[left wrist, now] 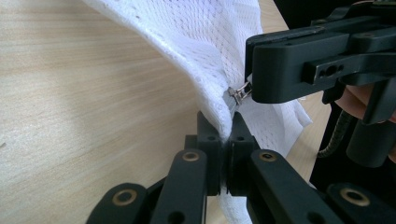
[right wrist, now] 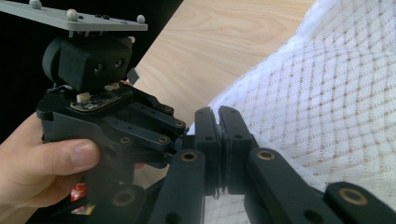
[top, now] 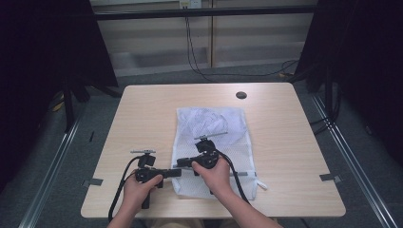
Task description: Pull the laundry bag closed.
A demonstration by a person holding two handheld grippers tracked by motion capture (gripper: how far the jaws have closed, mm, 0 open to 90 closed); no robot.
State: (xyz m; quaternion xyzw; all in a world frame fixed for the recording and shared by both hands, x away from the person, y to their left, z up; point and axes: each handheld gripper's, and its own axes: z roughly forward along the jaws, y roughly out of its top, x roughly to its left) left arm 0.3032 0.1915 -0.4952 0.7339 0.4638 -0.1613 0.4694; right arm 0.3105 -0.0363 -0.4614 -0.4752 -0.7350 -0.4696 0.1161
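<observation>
Left gripper point(top: 177, 172): I had its jaws closed on the near left edge of the white mesh laundry bag point(top: 211, 137). In the left gripper view point(left wrist: 226, 140) the mesh ran up from between the jaw tips, pinched just below the zipper.
Left hand point(top: 140, 186): it held that gripper low at the near edge of the table point(top: 142, 109), left of the bag. I judged it should act as the anchor, staying put and keeping the fabric taut.
Mesh laundry bag: it lay flat in the middle of the table, reaching from near the person toward the far side, with something pale and crumpled inside its far half. Its near left corner was lifted off the wood between the two grippers.
Zipper pull point(left wrist: 239, 93): the small metal tab sat at the tip of the other gripper, just above my left jaws.
Right gripper point(top: 182, 164): its jaws were closed, and from the left gripper view I read them as nipping the zipper pull. In the right gripper view point(right wrist: 219, 122) they met with white mesh close beside them; the tab itself was hidden there.
Right hand point(top: 216, 175): it rested over the bag's near edge.
Doing it well: I judged the pull should travel straight along the zipper line, away from the anchored corner, slowly enough that the tab did not slip free.
Risk: I thought mesh could bunch or snag in the slider if the left grip slackened.
</observation>
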